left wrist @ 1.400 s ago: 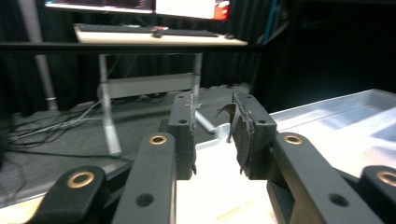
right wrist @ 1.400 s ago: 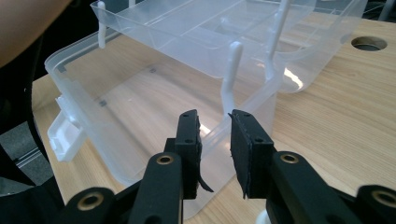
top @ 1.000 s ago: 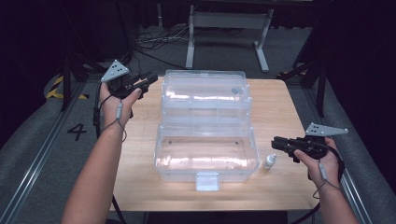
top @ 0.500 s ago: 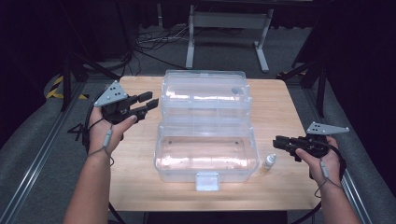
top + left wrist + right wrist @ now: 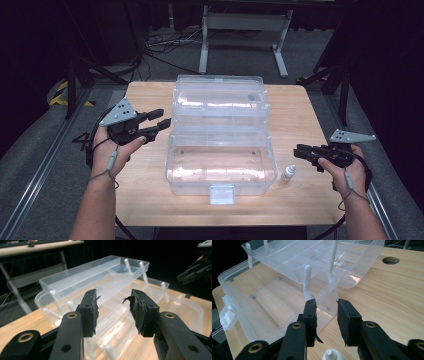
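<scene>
The small white-capped dropper bottle (image 5: 288, 173) stood upright on the wooden table (image 5: 310, 200), just off the near right corner of the clear plastic case (image 5: 220, 165), and it was the nearest loose thing to either hand. It lay just ahead of and a little below the right gripper (image 5: 301, 152), toward the case; in the right gripper view its white cap (image 5: 331, 355) sat at the bottom edge, directly beneath the gap between the two black jaws. Those jaws stood apart with nothing between them and had just been opening a little. The bottle's long axis ran straight up, so a reach from that side would most likely have to drop and close across the neck or body from the sides. The left gripper (image 5: 161, 121) hovered at the far side of the case, well apart from the bottle, its fingers (image 5: 89, 312) spread and empty too (they had just been widening), pointing at the raised tray tier (image 5: 100, 275) of the open case. The right hand (image 5: 347, 167) was therefore plainly the nearer one, with the case wall just beyond the bottle from its fingertips. From the high view the bottle seemed to stand just clear of that wall, though the picture was too coarse to rule out a touch. The latch tab (image 5: 222, 194) at the case's front lay well off to the side of both.
</scene>
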Available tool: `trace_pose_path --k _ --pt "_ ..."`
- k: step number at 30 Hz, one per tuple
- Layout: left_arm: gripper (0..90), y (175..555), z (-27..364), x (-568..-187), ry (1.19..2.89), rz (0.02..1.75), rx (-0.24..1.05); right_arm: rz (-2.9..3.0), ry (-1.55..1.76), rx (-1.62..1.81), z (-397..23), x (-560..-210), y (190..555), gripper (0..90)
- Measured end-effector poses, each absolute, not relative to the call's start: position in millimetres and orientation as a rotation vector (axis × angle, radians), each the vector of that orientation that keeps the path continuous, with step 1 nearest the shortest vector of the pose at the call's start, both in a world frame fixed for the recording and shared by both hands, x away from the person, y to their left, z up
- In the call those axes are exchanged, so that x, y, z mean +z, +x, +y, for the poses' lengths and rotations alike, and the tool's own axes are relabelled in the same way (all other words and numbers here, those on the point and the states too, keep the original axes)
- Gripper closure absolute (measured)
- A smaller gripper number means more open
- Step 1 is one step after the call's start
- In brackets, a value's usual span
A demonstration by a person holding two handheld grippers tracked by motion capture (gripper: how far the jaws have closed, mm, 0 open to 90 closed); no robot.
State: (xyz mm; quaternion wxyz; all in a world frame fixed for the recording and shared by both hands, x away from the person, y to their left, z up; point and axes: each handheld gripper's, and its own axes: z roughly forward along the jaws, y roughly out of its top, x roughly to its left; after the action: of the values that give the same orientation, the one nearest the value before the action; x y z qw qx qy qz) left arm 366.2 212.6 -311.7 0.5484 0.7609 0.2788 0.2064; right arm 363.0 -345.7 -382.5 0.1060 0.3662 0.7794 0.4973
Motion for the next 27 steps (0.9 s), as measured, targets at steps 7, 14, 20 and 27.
trace_pose_path --k 7,14,20,27 --pt "57.0 362.2 223.2 -315.2 1.819 0.692 0.481 2.323 1.07 1.432 -346.5 -377.4 364.1 69.2" --pt "56.8 355.4 229.0 -317.3 1.823 0.694 0.475 2.347 1.06 1.398 -347.0 -371.6 367.9 68.6" --pt "56.6 346.1 233.9 -314.6 1.795 0.693 0.523 2.392 1.042 1.352 -345.1 -366.8 372.0 68.3" --pt "56.3 342.1 237.1 -314.2 1.801 0.718 0.534 2.463 1.018 1.283 -341.5 -357.9 377.0 67.4"
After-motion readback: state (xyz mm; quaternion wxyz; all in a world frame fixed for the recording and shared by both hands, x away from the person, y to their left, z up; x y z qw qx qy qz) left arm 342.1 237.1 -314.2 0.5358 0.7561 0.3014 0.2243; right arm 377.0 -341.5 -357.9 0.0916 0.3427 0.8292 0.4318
